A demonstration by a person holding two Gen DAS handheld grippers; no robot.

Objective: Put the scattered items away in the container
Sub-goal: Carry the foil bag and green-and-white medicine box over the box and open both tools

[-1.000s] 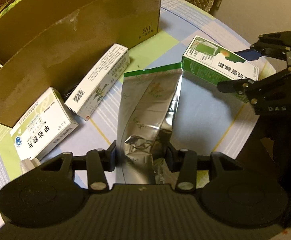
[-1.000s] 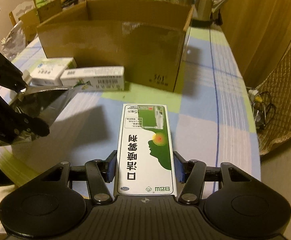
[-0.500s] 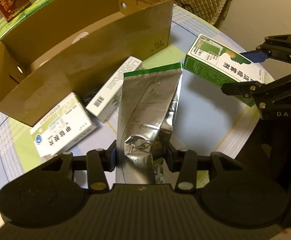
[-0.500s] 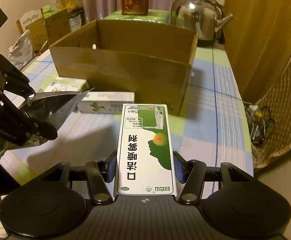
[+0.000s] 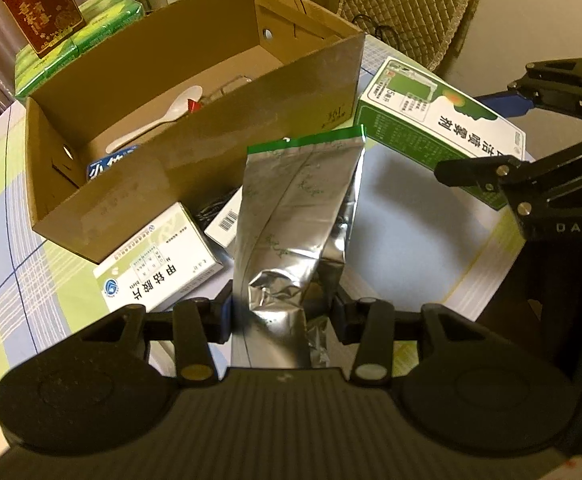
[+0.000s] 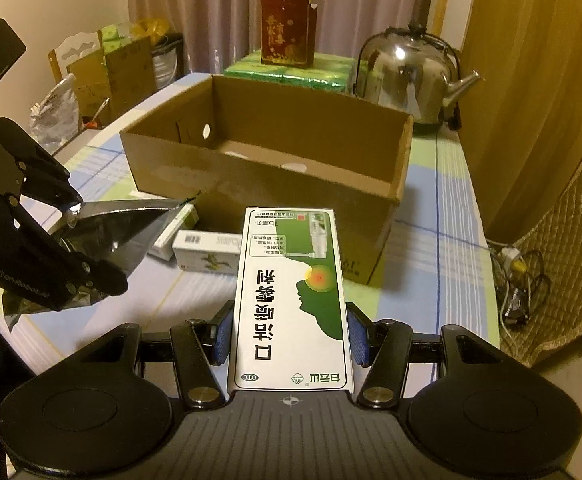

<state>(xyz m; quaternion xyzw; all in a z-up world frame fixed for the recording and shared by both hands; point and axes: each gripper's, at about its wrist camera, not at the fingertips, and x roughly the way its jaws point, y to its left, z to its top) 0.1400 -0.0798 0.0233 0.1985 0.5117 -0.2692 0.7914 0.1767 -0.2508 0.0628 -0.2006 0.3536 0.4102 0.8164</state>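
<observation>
Two things held above the table (image 6: 447, 216)

The left gripper (image 5: 283, 312) pinched a silver foil bag (image 5: 295, 216); the right gripper (image 6: 289, 338) pinched a green spray box (image 6: 291, 300). The cardboard box (image 5: 227, 152) held a spoon (image 5: 159, 118) and maybe more. Two medicine boxes (image 5: 159, 276) waited outside.

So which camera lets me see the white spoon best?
The left wrist view. It looks down into the cardboard box, where the white spoon lies on the bottom in plain sight. The right wrist view looks at the box from lower down, so its front wall hides the bottom and the spoon cannot be made out.

Left tool (image 5: 283, 314) grips a foil pouch (image 5: 295, 216) (silver, green-edged) before the cardboard box (image 5: 195, 136).
</observation>
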